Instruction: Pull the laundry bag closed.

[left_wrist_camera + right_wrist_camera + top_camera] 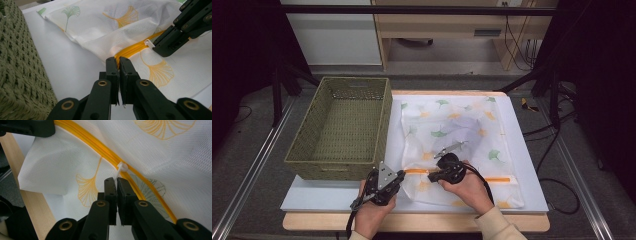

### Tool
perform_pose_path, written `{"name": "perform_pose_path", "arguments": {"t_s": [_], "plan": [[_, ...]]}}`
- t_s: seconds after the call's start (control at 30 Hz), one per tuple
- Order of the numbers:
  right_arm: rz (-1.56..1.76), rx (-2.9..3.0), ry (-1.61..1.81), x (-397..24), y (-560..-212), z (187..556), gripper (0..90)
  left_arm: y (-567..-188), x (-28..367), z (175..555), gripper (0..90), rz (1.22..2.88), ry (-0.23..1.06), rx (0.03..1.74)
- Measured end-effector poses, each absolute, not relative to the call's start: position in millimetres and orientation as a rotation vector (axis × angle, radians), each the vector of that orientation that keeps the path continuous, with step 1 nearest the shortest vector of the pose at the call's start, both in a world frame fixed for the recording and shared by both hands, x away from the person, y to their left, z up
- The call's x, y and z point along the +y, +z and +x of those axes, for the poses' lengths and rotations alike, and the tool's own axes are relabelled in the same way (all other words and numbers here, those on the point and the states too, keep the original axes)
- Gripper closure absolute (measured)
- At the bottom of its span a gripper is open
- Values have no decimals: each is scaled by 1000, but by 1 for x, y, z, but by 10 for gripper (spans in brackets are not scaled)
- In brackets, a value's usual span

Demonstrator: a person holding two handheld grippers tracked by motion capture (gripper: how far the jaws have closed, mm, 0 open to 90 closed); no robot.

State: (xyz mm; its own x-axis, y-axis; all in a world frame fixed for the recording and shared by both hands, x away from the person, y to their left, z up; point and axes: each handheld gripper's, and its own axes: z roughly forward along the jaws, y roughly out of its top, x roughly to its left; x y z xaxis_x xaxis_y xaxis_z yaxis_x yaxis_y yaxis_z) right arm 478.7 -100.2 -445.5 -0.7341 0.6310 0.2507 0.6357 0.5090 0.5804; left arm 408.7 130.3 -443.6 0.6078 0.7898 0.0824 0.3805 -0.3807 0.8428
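White tabletop (522,165) carried a white mesh ginkgo-print zip bag (462,125) along its front-right. Right gripper (117,180) pinched the white zipper pull (122,167); left gripper (119,60) clamped the orange zipper (130,51) end. Risk: the small tab slipping out, mesh snagging. Green woven basket (339,127) sat at the left edge.

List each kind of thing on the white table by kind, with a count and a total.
Green woven rectangular basket: 1
White mesh bag with ginkgo-leaf print and orange zip: 1
Black two-jaw grippers, left gripper and right gripper: 2
Total: 4
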Motion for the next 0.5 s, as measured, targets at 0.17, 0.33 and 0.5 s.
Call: {"name": "perform_pose_path", "arguments": {"t_s": [0.17,0.33,0.5], "plan": [[-1150,-2714,-1060,-101,-446,480,853,-443,130,408,865,1991,615,923],[-1157,-2710,-1062,-100,-448,482,846,-443,129,408,865,1991,613,921],[-1170,-2712,-1062,-96,-450,483,852,-443,128,407,865,1989,612,918]]}}
